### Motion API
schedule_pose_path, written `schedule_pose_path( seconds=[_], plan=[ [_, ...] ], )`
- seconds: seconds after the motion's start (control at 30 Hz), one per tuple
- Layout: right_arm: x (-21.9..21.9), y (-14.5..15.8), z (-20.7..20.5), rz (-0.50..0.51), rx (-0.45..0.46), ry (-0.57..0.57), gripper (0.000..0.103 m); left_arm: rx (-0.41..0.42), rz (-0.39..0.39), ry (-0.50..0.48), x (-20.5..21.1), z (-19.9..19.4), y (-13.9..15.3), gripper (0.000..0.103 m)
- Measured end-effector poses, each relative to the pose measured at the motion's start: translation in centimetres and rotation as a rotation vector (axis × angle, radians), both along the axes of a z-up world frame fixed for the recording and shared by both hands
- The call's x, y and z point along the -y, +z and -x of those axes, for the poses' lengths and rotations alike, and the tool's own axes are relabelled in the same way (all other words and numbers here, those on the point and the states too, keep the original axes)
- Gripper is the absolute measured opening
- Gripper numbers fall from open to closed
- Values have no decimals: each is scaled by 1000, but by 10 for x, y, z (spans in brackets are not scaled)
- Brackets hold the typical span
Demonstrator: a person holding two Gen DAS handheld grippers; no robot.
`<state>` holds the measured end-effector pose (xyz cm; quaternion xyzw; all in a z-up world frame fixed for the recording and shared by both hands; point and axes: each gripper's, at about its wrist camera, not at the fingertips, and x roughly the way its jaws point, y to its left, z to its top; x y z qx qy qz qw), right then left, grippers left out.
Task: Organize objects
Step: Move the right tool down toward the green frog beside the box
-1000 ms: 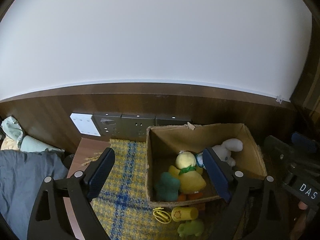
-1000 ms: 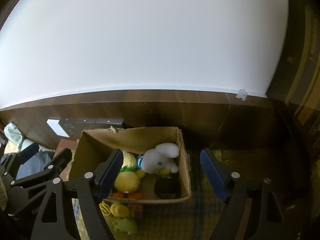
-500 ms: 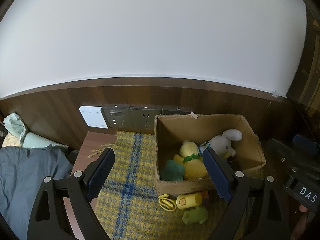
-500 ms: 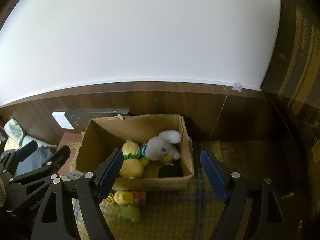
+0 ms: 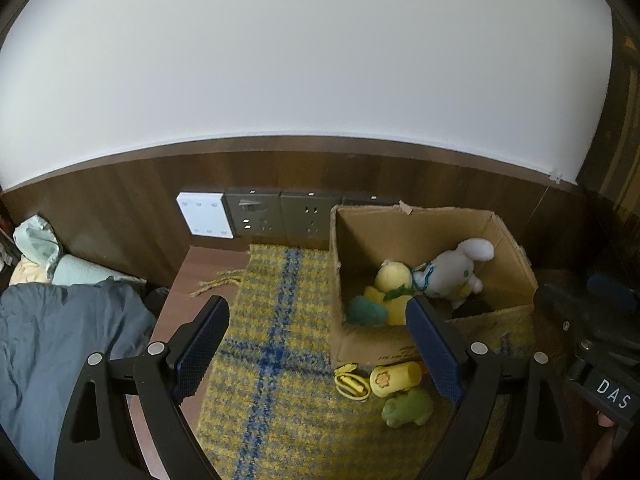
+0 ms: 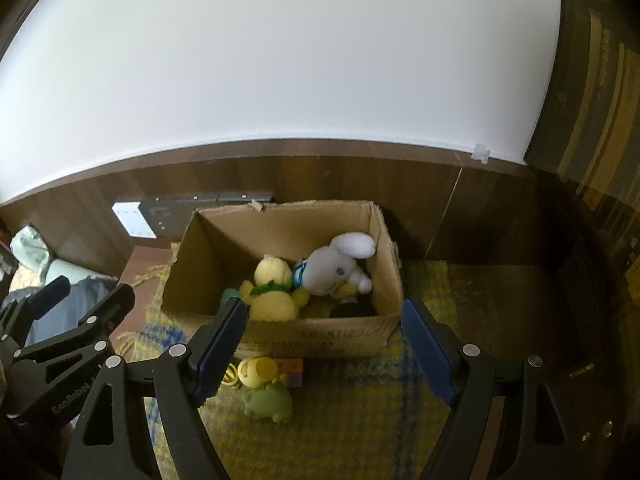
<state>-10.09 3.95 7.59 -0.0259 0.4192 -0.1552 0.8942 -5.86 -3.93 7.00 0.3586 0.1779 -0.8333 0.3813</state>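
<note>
Both grippers' fingers [image 5: 202,346] [image 6: 426,350] spread, empty; dark item [image 6: 352,310] in cardboard box [image 6: 320,334] indistinct.

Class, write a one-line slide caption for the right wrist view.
Open right tool faces a cardboard box holding plush toys, with small toys on the plaid cloth in front.

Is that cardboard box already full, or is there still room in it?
Partly full. The cardboard box holds a yellow plush and a white plush low inside, its inner walls bare above them.
</note>
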Motion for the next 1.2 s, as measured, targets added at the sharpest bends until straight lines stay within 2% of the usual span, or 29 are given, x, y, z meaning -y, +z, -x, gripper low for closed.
schedule_pose_path(
  seconds=[1.2],
  plan=[
    [-32,-124,-1,-10,-185,24,79,112,-115,69,17,-51,-100,91]
  ],
)
